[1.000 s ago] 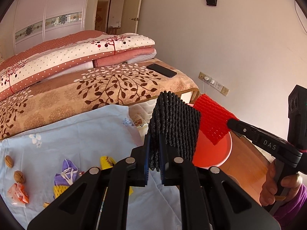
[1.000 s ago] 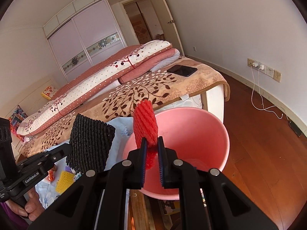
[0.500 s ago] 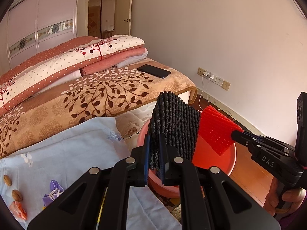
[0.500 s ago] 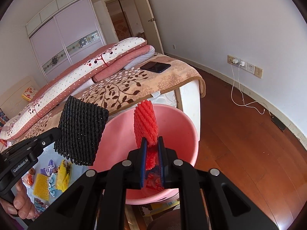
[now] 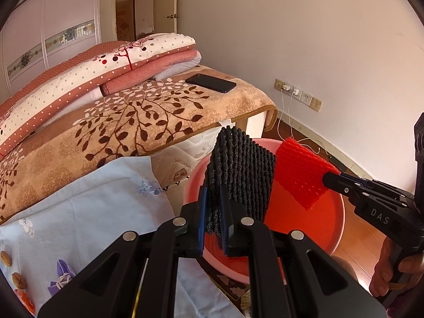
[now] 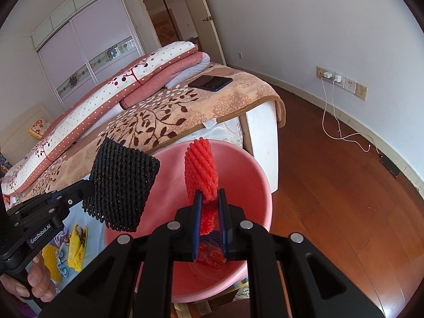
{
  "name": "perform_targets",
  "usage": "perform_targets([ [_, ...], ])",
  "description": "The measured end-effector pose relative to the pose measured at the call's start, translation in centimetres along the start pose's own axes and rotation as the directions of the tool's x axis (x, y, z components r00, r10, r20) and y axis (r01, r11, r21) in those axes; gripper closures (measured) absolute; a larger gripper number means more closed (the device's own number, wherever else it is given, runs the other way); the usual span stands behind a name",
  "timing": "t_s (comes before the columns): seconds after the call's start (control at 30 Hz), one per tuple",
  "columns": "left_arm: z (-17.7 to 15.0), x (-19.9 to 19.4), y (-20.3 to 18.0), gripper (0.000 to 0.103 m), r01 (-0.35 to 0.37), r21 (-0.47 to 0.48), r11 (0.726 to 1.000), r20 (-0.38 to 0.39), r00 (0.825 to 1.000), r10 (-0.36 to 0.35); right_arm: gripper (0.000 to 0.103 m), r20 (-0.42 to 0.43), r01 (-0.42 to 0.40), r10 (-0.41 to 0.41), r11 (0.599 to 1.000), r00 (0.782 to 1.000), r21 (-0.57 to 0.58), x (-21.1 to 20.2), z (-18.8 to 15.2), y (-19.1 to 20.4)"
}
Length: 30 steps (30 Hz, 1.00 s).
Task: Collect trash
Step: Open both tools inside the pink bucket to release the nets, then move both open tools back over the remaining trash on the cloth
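I hold the black foam net (image 5: pixel 242 175) in my left tongs (image 5: pixel 212 220) and the red foam net (image 6: pixel 202 171) in my right tongs (image 6: pixel 209 220), both over the pink basin (image 6: pixel 262 185); both pairs of jaws have just been easing apart, the nets between them yet. I judge the sleeves feather-light, soft and springy, best pinched at an edge. Wrappers (image 6: pixel 75 249) lie on the pale sheet (image 5: pixel 92 206); beyond, a phone (image 5: pixel 210 82) rests on the bed (image 5: pixel 111 132); nothing obstructs the drop
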<state>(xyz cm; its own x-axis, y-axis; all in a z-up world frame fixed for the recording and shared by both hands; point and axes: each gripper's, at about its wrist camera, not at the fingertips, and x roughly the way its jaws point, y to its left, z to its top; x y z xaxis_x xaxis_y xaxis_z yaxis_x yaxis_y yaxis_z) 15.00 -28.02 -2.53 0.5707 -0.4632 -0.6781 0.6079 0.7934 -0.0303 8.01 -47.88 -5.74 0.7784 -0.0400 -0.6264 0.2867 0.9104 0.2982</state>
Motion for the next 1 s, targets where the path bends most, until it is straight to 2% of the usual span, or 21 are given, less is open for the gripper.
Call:
perform_targets([
  [0.03, 0.1, 0.3, 0.2, 0.084, 0.016, -0.012, 1.0, -0.009, 1.0, -0.017, 0.081, 0.0, -0.001, 0.001, 1.0, 1.0, -0.002, 0.2, 0.1, -0.1],
  [0.13, 0.2, 0.8, 0.8, 0.072, 0.05, -0.052, 0.997, -0.014, 0.999, -0.051, 0.072, 0.006, -0.001, 0.001, 1.0, 1.0, -0.003, 0.5, 0.5, -0.5],
  [0.33, 0.8, 1.2, 1.5, 0.072, 0.069, -0.117, 0.991, -0.007, 0.997, -0.07, 0.069, 0.03, -0.02, 0.02, 1.0, 0.999, 0.012, 0.3, 1.3, -1.6],
  [0.57, 1.0, 1.1, 1.4, 0.072, 0.077, -0.13, 0.988, 0.01, 0.997, -0.077, 0.065, 0.066, -0.038, 0.038, 0.999, 0.997, -0.003, -0.4, 1.9, -2.4],
  [0.8, 0.3, 0.3, 1.8, 0.072, 0.054, -0.125, 0.991, 0.015, 0.999, -0.052, 0.063, 0.066, -0.055, 0.057, 0.998, 0.996, -0.032, -0.4, 1.7, -1.8],
  [1.0, 0.0, -1.9, 3.1, 0.072, 0.047, -0.165, 0.985, 0.071, 0.997, -0.036, 0.062, 0.094, -0.057, 0.063, 0.997, 0.994, -0.061, -2.4, 1.5, -0.4],
])
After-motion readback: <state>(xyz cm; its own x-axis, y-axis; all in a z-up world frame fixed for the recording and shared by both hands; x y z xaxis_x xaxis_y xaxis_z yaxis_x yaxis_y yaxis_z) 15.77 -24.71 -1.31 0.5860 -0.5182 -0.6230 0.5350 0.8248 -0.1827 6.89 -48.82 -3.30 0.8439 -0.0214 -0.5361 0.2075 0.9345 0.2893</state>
